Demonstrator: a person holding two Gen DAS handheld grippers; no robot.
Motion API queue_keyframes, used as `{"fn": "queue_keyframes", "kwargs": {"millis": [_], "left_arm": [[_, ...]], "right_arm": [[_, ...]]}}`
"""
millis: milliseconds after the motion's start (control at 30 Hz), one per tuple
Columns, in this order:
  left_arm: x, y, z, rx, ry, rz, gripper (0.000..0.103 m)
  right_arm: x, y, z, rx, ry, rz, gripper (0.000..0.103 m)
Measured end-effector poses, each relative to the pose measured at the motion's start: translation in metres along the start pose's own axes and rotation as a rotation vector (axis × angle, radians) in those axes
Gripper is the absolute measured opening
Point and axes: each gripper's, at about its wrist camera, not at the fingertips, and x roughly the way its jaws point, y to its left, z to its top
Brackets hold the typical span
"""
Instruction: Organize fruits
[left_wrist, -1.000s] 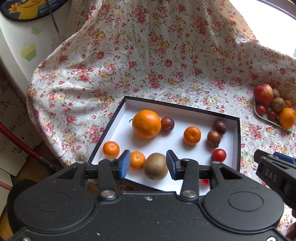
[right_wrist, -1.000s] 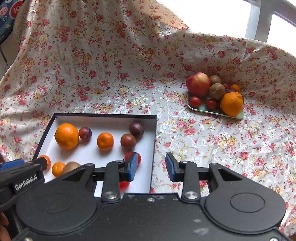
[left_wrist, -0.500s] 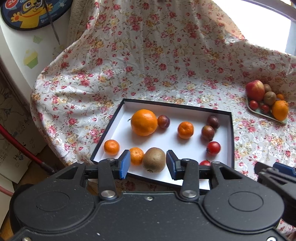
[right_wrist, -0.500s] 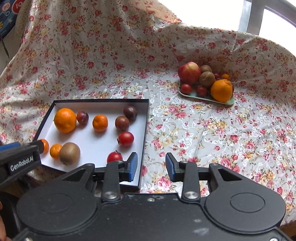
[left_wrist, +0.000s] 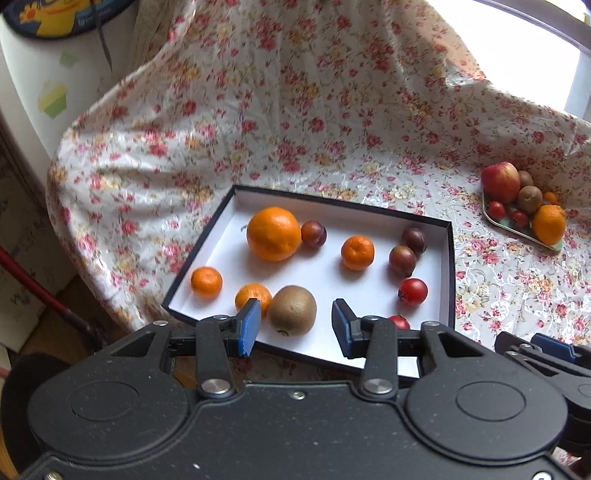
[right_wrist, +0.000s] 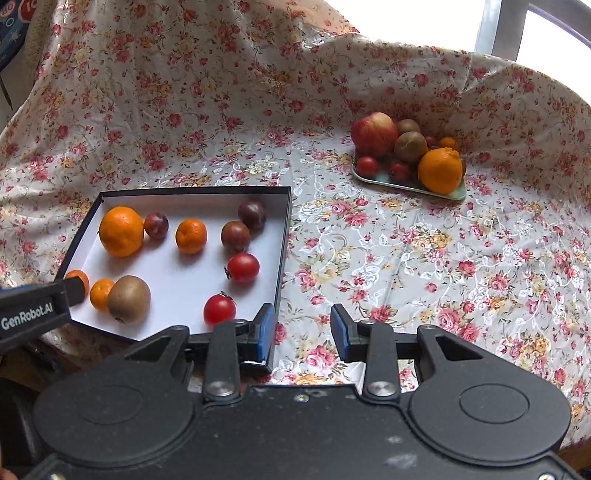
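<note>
Nearest the cameras, the left gripper (left_wrist: 294, 326) hangs just short of the near edge of the box (left_wrist: 450, 258), its jaws parted and empty. The kiwi (left_wrist: 292, 310) shows in the gap between them, which suggests it is lined up as the next pick, though that is only a guess from the framing. The right gripper (right_wrist: 303, 328) sits beside it over the near right corner of the box, jaws likewise spread with nothing between them, over bare floral cloth (right_wrist: 424, 258) on the tabletop. Neither tool touches any fruit.

The shallow black box with a white floor holds the loose fruits, spread apart in a single layer:
- near edge: two cherry tomatoes (right_wrist: 219, 309), the kiwi, and a mandarin (left_wrist: 253, 297) touching it
- left side: another mandarin (left_wrist: 206, 282)
- middle: a third mandarin (left_wrist: 357, 253)
- far side: a large orange (left_wrist: 273, 233) with a plum (left_wrist: 313, 233) touching it, and two dark plums (right_wrist: 252, 215) close together at the right

Well beyond the box, toward the far right of the cloth, a pale green tray (right_wrist: 388, 180) carries a heaped pile: an apple (right_wrist: 373, 133), two kiwis, an orange (right_wrist: 440, 170), cherry tomatoes and a small mandarin at the back. Since it is crowded and the box has room, the sorting looks only partly done.
</note>
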Motion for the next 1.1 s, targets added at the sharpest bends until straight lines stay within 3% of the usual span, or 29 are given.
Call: {"fn": "queue_keyframes", "kwargs": {"millis": [1100], "left_arm": [[0.0068,-0.005,-0.0027,0.042,0.042,-0.007,0.05]], "right_arm": [[0.0082,0.0044,0.0021,0.006,0.021,-0.001,0.037]]}}
